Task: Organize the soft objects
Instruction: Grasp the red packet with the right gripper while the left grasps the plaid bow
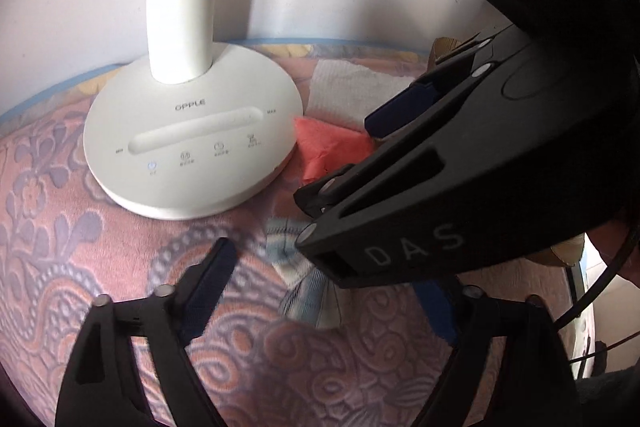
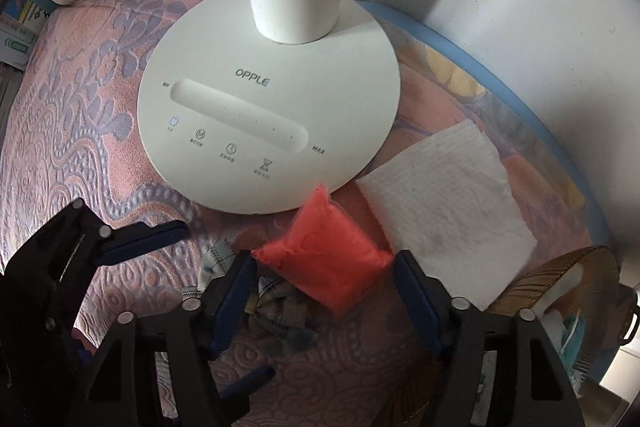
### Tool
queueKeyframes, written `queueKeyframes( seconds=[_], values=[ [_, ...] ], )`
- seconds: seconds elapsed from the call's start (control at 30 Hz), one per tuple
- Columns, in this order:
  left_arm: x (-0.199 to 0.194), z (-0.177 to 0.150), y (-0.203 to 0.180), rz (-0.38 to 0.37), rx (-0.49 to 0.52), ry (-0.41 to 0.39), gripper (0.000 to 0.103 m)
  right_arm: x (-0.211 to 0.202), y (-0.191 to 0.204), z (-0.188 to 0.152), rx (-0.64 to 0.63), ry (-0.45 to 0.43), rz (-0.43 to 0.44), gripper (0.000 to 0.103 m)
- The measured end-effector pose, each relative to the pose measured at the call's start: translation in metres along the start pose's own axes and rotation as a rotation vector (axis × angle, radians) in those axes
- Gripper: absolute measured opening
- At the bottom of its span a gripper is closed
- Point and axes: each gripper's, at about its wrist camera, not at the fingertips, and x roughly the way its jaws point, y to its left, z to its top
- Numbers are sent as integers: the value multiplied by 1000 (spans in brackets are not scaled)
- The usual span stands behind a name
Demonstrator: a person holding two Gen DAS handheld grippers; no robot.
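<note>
Coral-red pouch [image 2: 326, 259] lies near the lamp base [image 2: 268, 99] on our patterned worktop cloth [image 2: 80, 115]; right gripper [image 2: 324, 291] jaws straddle it, spread. Left gripper [image 1: 324, 291] jaws spread over a plaid cloth [image 1: 308, 291].

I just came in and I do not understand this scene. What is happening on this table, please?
A person is tidying soft things on a patterned pink cloth, with a tool in each hand. The right tool is over a small red pouch, one finger on each side, but the grip is not clearly closed. The left tool is over a plaid fabric piece and looks open. A folded white tissue lies beside the pouch, near the white lamp base.
</note>
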Motion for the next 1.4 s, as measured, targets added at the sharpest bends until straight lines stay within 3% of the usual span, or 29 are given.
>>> queueKeyframes(
  seconds=[0.07, 0.2, 0.33, 0.4, 0.47, 0.5, 0.53, 0.7, 0.73, 0.77, 0.83, 0.97, 1.03, 1.1, 1.23, 1.4],
  values=[
    [1, 1, 0, 4, -8, 3, 42, -1, -6, 2, 23, -9, 3, 61],
    [2, 0, 5, -8, -49, -1, 34, -9, -14, 1, 55, -40, 44, 53],
    [-8, -8, 15, -75, -136, 9, 18, -21, -13, -6, 74, -68, 77, 49],
    [-16, -12, 18, -73, -148, 12, 10, -29, -12, -12, 78, -81, 78, 47],
    [-26, -18, 22, -61, -158, 10, 10, -35, -14, -19, 97, -95, 99, 43],
    [-30, -21, 24, -57, -168, 8, 10, -37, -16, -25, 109, -101, 118, 30],
    [-34, -22, 26, -54, -175, 6, 10, -41, -18, -29, 125, -104, 140, 26],
    [-48, -26, 35, -25, -197, 4, 12, -61, -26, -56, 192, -147, 220, 25],
    [-51, -28, 34, -32, -192, 7, 19, -66, -27, -65, 205, -154, 245, 25],
    [-50, -23, 33, -41, -177, 21, 34, -72, -26, -78, 217, -156, 266, 25],
    [-44, -11, 29, -11, -122, 43, 45, -77, -21, -92, 210, -151, 281, 25],
    [-32, 3, 23, -24, -74, 72, 46, -69, -7, -96, 191, -97, 179, 30],
    [-29, 6, 23, -45, -61, 91, 46, -68, -8, -91, 195, -103, 153, 39],
    [-26, 2, 18, -57, -38, 107, 46, -61, -4, -75, 183, -114, 135, 47],
    [-25, -13, 14, -58, -26, 138, 46, -55, -3, -46, 112, -92, 75, 55],
    [-25, -23, 20, -90, -69, 152, 46, -28, -1, -19, 10, -14, 4, 55]
  ],
)
